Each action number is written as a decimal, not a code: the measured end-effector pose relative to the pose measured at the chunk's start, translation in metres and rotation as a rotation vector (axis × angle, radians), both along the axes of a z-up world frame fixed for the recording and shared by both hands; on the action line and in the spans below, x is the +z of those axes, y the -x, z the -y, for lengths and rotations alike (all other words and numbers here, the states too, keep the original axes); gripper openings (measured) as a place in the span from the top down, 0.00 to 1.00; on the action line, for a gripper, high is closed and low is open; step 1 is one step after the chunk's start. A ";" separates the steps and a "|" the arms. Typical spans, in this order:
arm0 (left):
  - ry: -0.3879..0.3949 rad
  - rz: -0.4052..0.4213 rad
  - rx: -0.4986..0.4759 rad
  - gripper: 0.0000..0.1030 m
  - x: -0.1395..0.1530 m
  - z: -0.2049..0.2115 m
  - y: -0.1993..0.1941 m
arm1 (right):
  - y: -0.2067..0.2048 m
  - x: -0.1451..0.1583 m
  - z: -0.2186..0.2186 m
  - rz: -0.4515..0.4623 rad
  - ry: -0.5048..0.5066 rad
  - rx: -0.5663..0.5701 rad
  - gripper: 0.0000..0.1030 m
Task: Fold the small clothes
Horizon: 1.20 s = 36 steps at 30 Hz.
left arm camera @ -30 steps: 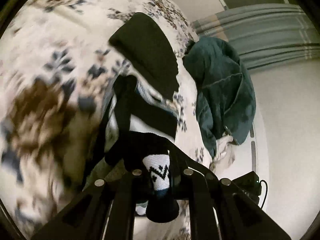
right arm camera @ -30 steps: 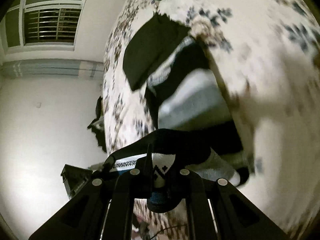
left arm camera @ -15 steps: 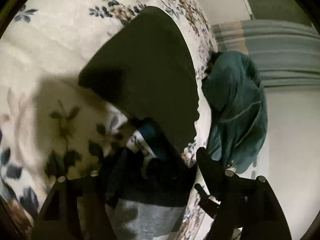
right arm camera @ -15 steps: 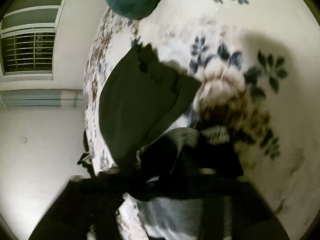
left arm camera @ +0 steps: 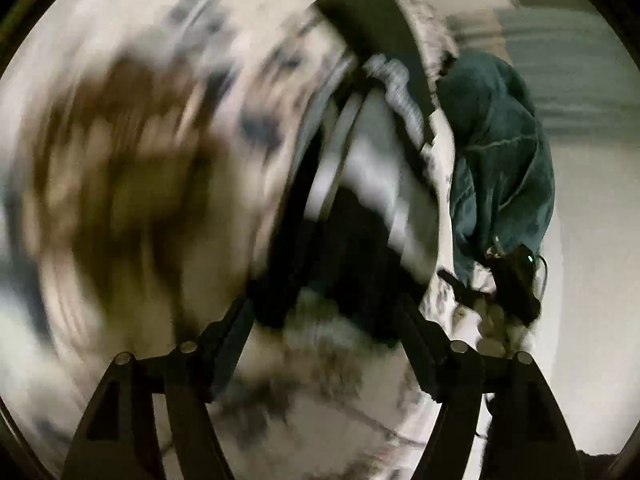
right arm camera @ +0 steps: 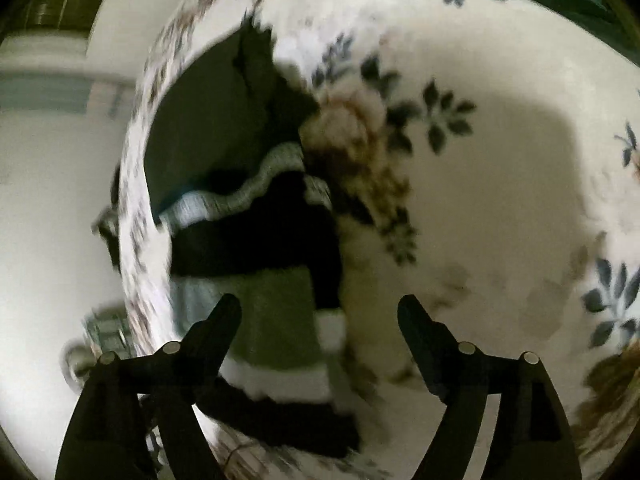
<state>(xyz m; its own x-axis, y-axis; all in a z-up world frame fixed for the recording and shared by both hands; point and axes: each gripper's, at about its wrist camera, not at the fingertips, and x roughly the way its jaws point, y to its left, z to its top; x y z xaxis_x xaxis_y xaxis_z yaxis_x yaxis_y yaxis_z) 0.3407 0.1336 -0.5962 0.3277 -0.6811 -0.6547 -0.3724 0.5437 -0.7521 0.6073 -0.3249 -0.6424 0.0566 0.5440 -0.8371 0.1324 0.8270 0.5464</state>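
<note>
Right wrist view: nearest the lens, the right gripper [right arm camera: 320,316] has just been opening and its jaws stand wide with nothing pinched between them. Just past its fingertips lies the black, grey and white knitted sock [right arm camera: 276,280], flat on the cream floral bedspread [right arm camera: 500,184]. Its long axis runs away from the camera toward the bed's far edge, the ribbed white band at the far end resting on a folded dark garment [right arm camera: 200,120].

In the blurred left wrist view, the left gripper [left arm camera: 324,312] is likewise spread and empty. The same sock [left arm camera: 360,208] lies beyond its fingertips.

I judge the sock has been let go on the pile, so this piece is done. The next move calls for finding another small garment. Farther off, a teal garment [left arm camera: 504,152] is heaped at the bed's edge.
</note>
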 end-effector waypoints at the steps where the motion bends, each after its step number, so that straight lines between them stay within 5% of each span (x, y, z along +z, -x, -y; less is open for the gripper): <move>1: 0.068 -0.032 0.041 0.28 -0.015 0.012 0.017 | -0.003 -0.005 -0.001 -0.013 -0.003 0.022 0.16; 5: 0.315 -0.021 0.160 0.27 -0.057 0.051 0.016 | -0.030 -0.035 -0.019 -0.068 -0.101 0.125 0.15; 9: 0.247 0.031 0.325 0.29 -0.080 0.056 -0.015 | -0.060 -0.073 -0.044 -0.120 -0.212 0.160 0.15; 10: 0.239 0.039 0.372 0.40 -0.080 0.053 -0.017 | -0.066 -0.082 -0.051 -0.123 -0.230 0.155 0.15; 11: 0.237 0.049 0.409 0.65 -0.080 0.049 -0.020 | -0.070 -0.087 -0.055 -0.123 -0.242 0.149 0.13; 12: 0.250 0.060 0.419 0.73 -0.078 0.045 -0.023 | -0.072 -0.091 -0.059 -0.122 -0.258 0.139 0.14; 13: 0.246 0.073 0.418 0.75 -0.073 0.041 -0.025 | -0.071 -0.092 -0.061 -0.106 -0.274 0.125 0.19; 14: 0.238 0.094 0.408 0.77 -0.067 0.036 -0.026 | -0.067 -0.094 -0.064 -0.104 -0.298 0.112 0.46; 15: 0.217 0.115 0.391 0.78 -0.058 0.030 -0.027 | -0.062 -0.097 -0.065 -0.123 -0.321 0.098 0.60; 21: 0.111 0.147 0.255 0.79 -0.013 -0.039 -0.037 | 0.013 -0.072 -0.047 -0.119 -0.391 -0.071 0.80; 25: 0.144 0.099 -0.024 0.73 -0.003 -0.063 -0.042 | 0.122 -0.033 -0.034 -0.115 -0.354 -0.151 0.83; 27: 0.044 0.024 -0.166 0.55 -0.009 -0.066 -0.030 | 0.176 -0.030 -0.030 -0.151 -0.325 -0.211 0.81; 29: -0.040 -0.055 -0.225 0.25 -0.019 -0.071 -0.008 | 0.221 -0.045 -0.030 -0.251 -0.289 -0.250 0.65; 31: -0.096 -0.073 -0.177 0.25 -0.014 -0.085 0.013 | 0.248 -0.062 -0.025 -0.346 -0.207 -0.233 0.45; 36: -0.215 -0.001 0.021 0.24 0.016 -0.107 0.050 | 0.257 -0.031 0.010 -0.234 -0.059 -0.129 0.39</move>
